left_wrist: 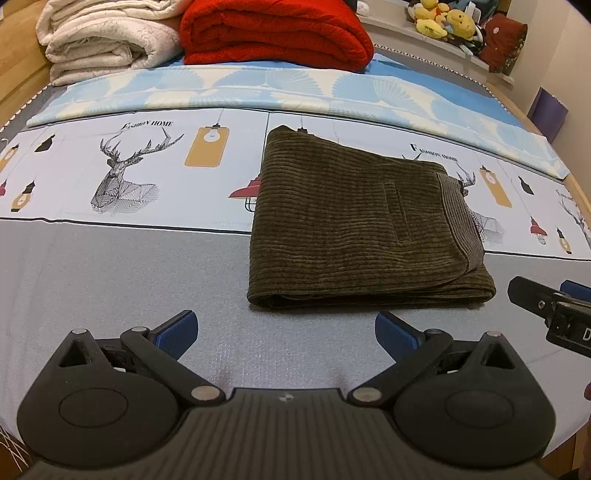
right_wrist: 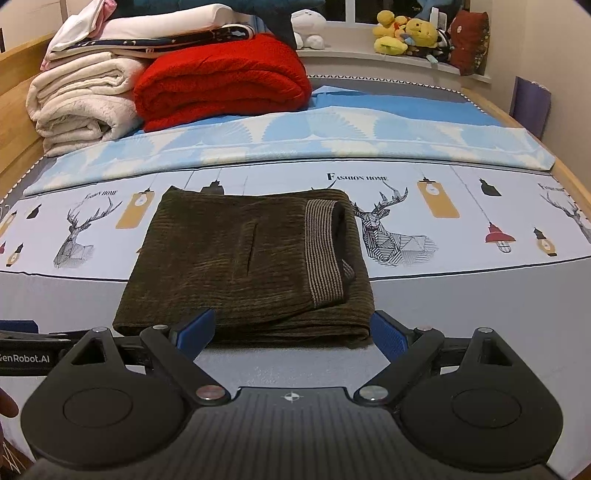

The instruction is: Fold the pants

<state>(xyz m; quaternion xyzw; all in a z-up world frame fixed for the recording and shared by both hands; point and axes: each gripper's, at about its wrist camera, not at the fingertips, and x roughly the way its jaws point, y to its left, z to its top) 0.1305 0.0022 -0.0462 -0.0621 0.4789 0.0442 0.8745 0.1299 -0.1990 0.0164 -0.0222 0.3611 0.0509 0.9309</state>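
Observation:
Dark olive corduroy pants (left_wrist: 354, 225) (right_wrist: 243, 266) lie folded into a compact rectangle on the bed, with the striped waistband (right_wrist: 325, 251) turned up at their right end. My left gripper (left_wrist: 286, 334) is open, just short of the pants' near edge, and holds nothing. The right gripper (right_wrist: 291, 330) is open too, its blue pads (right_wrist: 195, 330) spread at the near folded edge without gripping it. In the left wrist view the right gripper (left_wrist: 550, 306) shows at the far right edge.
The bed sheet (left_wrist: 110, 258) is grey near me and printed with deer and lamps further back. A light blue folded cover (right_wrist: 332, 136) lies across the bed behind the pants. A red blanket (right_wrist: 225, 81), cream blankets (right_wrist: 77, 103) and plush toys (right_wrist: 410, 33) sit at the back.

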